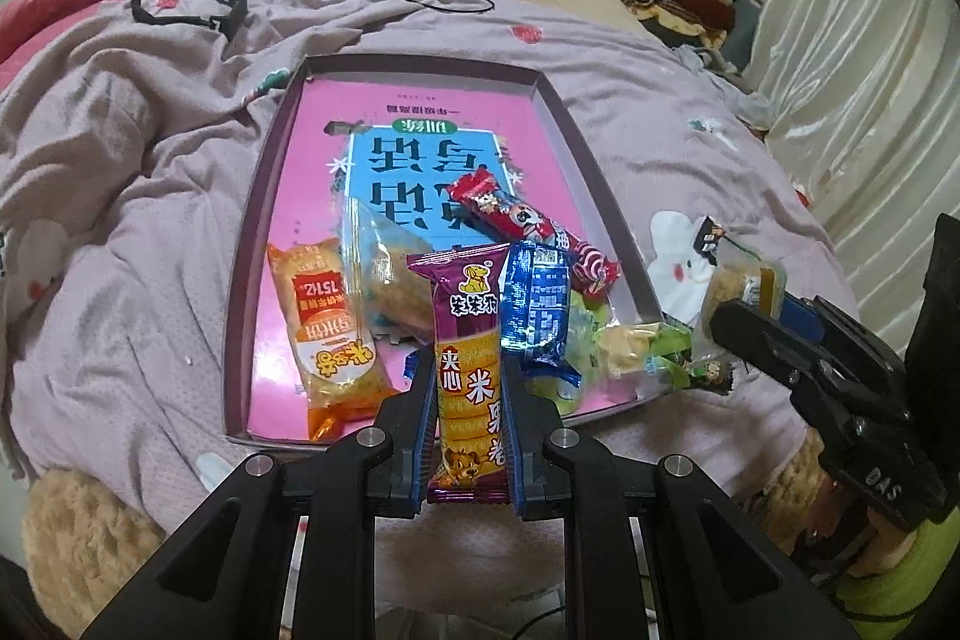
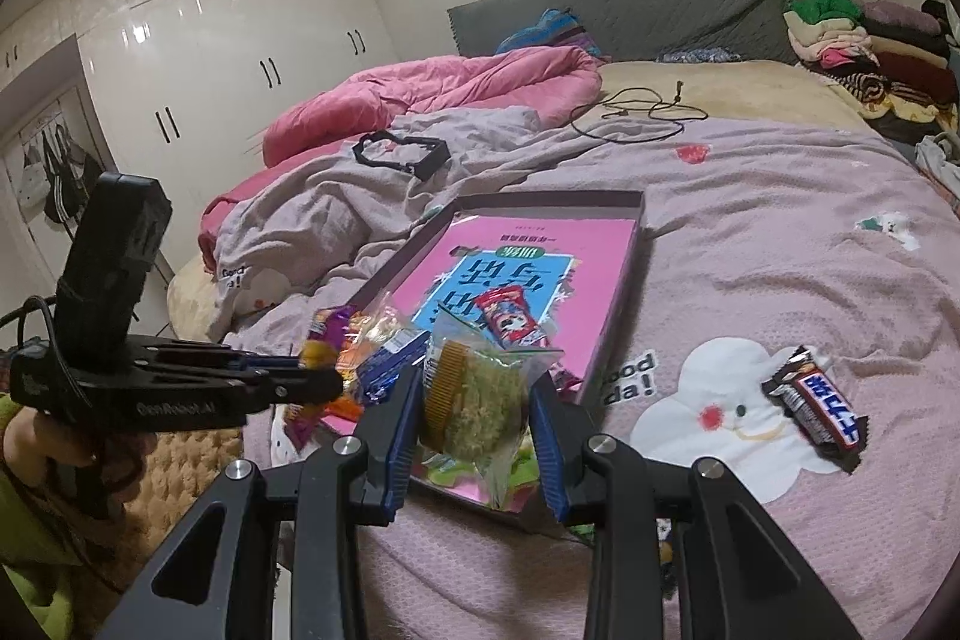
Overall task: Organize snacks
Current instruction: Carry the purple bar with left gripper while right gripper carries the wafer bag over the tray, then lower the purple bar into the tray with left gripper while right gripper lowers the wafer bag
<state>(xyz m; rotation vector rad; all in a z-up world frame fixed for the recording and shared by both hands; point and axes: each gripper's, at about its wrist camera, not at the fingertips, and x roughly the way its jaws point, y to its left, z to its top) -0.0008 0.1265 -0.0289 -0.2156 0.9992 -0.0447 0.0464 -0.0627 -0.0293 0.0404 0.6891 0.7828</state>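
Left gripper is pinching the purple rice-roll packet upright over the tray's near edge, ready to drop it in; right gripper is clamping a clear-bagged cake just beside, while a chocolate bar is lying out on the bed.

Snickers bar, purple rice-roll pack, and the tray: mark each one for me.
Snickers bar [image 2: 817, 405]: right wrist view, middle of the wrapper, lying on the blanket.
Purple rice-roll pack [image 1: 470, 370]: left wrist view, yellow middle of the pack, between the left gripper's fingers.
Tray [image 1: 591, 175]: left wrist view, its right wall.
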